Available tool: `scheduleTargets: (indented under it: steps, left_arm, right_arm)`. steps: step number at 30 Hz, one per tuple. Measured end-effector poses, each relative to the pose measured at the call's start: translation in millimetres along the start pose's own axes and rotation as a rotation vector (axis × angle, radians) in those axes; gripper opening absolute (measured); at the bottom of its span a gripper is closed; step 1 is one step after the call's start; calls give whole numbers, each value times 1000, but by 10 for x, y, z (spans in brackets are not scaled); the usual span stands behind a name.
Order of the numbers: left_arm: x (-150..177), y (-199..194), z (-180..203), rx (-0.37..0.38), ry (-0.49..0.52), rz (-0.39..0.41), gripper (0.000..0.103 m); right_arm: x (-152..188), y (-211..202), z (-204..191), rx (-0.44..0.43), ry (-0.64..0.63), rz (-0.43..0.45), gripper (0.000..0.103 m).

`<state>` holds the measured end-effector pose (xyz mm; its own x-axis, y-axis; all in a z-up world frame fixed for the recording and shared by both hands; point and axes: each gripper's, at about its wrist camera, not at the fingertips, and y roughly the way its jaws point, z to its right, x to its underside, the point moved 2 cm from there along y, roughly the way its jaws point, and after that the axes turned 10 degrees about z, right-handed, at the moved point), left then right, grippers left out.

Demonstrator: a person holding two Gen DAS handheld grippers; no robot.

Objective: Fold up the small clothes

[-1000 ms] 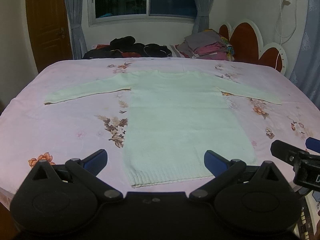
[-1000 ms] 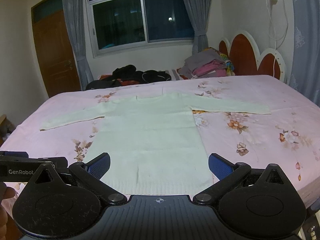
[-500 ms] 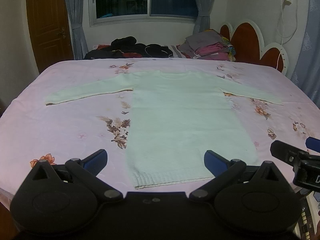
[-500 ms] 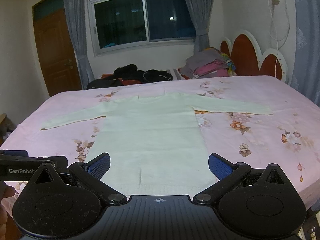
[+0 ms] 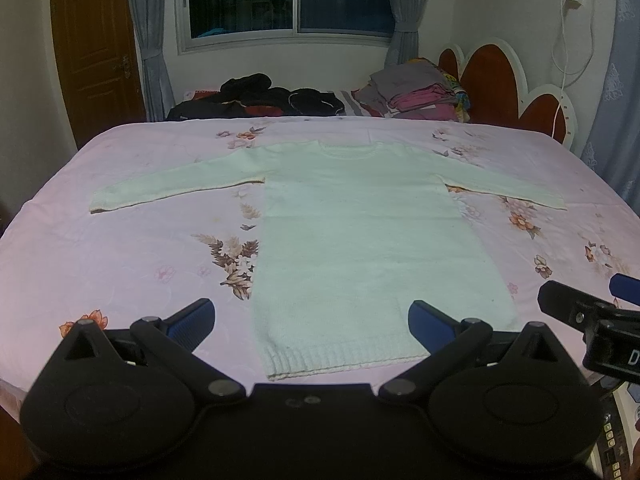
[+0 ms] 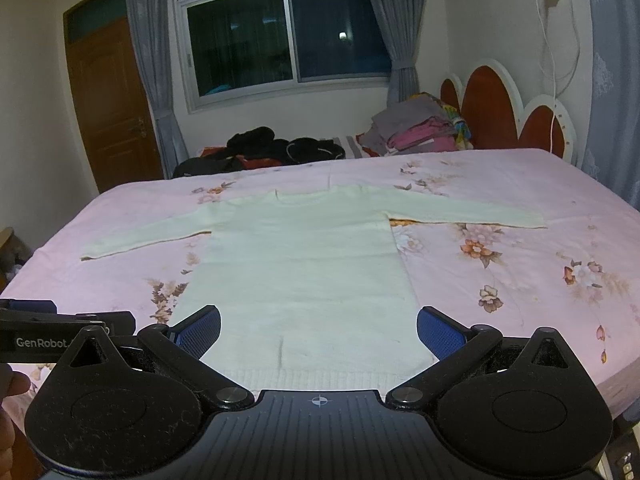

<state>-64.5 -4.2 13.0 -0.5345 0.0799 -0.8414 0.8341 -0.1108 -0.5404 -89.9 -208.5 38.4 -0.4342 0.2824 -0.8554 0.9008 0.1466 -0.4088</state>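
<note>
Sweater, pale and long-sleeved, lay flat on its own across the pink floral bed, neckline toward the window, ribbed hem nearest the person. Both sleeves were spread out to the sides, left sleeve and right sleeve each reaching well away from the body panel. Laid out like that, the garment looked ready for a first fold, every edge exposed and nothing bunched.

Left gripper hung just short of the hem, jaws wide apart, nothing between them. Right gripper sat beside it at about the same height, also spread wide and empty, framing the lower right part of the hem. Neither touched the cloth. Held low and level at the near edge, they seemed placed to reach whichever part gets folded first; a sleeve seemed the likelier start, but I could not say.

No fold appeared made yet, so I judged the task at its very start.

At the far edge of the bed: dark clothes in a loose heap, and a folded stack near the headboard, well apart from the sweater.
</note>
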Motion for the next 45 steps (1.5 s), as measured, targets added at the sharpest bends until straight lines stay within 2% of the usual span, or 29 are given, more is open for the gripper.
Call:
scheduleTargets:
  steps: [32,45]
  left_arm:
    - [-77,172,64,-6,17,-5,103]
    - [-286,632,118,-31,37,0,103]
  right_arm:
    - [2,60,139,40,-20,20,103]
    - [-187,497,383,67,-9,39,103]
